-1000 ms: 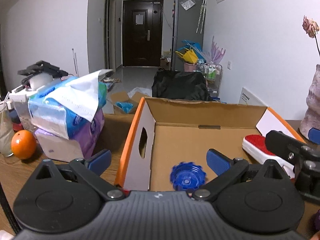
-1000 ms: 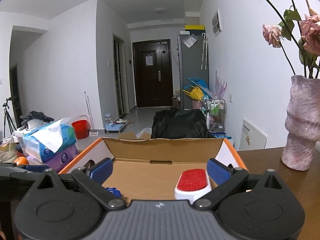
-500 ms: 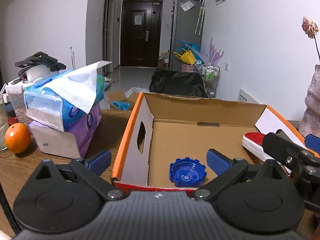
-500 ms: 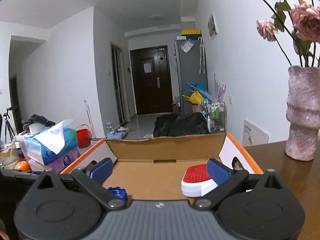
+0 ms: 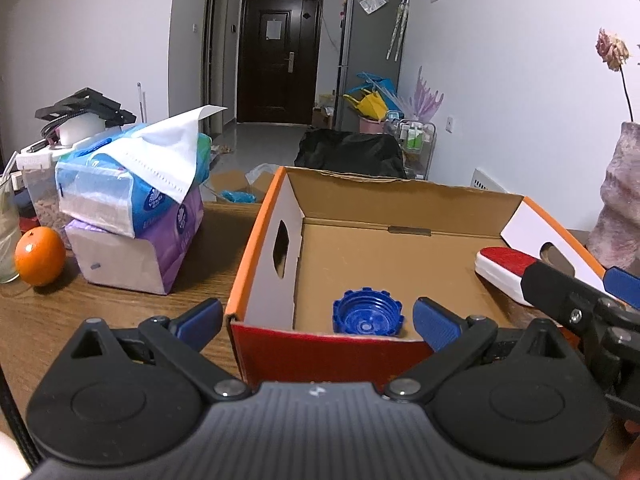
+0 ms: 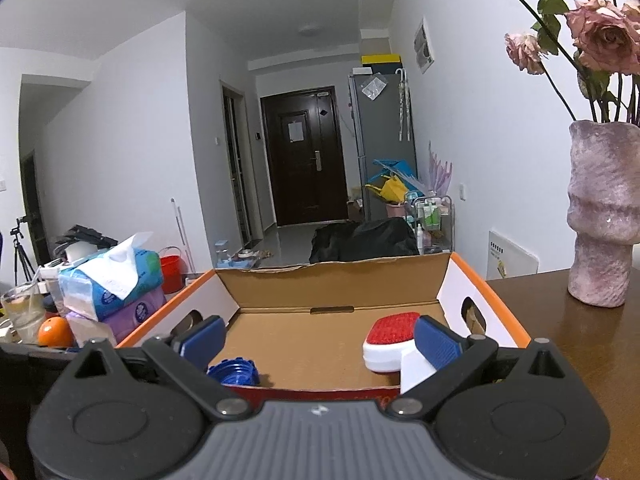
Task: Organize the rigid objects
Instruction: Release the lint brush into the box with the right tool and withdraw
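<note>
An open cardboard box [image 5: 256, 240] with an orange rim stands on the wooden table. A blue ribbed cap [image 5: 366, 318] lies on its floor near the front wall. My left gripper [image 5: 318, 320] is open just in front of that wall, with nothing between its fingers. By the box's right wall lies a red-and-white brush [image 5: 506, 270]. In the right wrist view the brush [image 6: 390, 340] sits beside the right finger, and my right gripper [image 6: 320, 342] is wide open at the box [image 6: 492, 292] front. The cap [image 6: 236, 372] shows low on the left. The right gripper [image 5: 592, 292] partly hides the brush's handle.
Stacked tissue packs [image 5: 132, 200] and an orange [image 5: 40, 256] sit on the table [image 5: 80, 320] left of the box. A glass [image 6: 24, 312] stands further left. A tall pink vase [image 6: 604, 216] with flowers stands to the right of the box.
Both grippers have drawn back toward the near side of the box, so its red front wall now shows. The cap has stayed put. The brush now sits closer to the right gripper's right finger.
</note>
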`<state>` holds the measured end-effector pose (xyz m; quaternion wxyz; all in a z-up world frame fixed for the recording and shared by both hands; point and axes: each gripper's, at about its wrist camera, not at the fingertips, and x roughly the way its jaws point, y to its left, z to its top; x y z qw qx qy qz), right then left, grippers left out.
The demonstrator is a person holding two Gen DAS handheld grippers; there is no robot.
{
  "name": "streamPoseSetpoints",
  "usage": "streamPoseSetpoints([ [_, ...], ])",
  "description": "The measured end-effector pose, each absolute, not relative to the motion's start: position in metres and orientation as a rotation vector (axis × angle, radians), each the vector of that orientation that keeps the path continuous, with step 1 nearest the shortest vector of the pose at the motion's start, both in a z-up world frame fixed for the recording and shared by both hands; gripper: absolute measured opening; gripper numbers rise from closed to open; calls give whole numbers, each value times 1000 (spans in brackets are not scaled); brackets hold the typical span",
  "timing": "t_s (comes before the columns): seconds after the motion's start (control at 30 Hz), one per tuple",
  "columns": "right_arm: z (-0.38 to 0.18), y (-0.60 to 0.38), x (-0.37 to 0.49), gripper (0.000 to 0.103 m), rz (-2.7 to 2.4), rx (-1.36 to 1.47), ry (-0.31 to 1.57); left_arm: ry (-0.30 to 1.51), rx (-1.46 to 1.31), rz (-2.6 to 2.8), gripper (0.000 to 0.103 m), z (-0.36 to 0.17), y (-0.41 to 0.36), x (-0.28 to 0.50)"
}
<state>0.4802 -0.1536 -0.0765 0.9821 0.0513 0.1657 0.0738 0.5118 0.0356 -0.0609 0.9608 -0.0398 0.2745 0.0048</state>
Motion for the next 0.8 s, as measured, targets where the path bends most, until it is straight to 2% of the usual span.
streamPoseSetpoints([
  [0.63, -77, -161, 475, 103, 125, 169, 299, 518, -53, 20, 103, -65, 32, 519],
  [0.8, -78, -162, 469, 103, 121, 168, 300, 531, -132, 9, 103, -69, 36, 510],
])
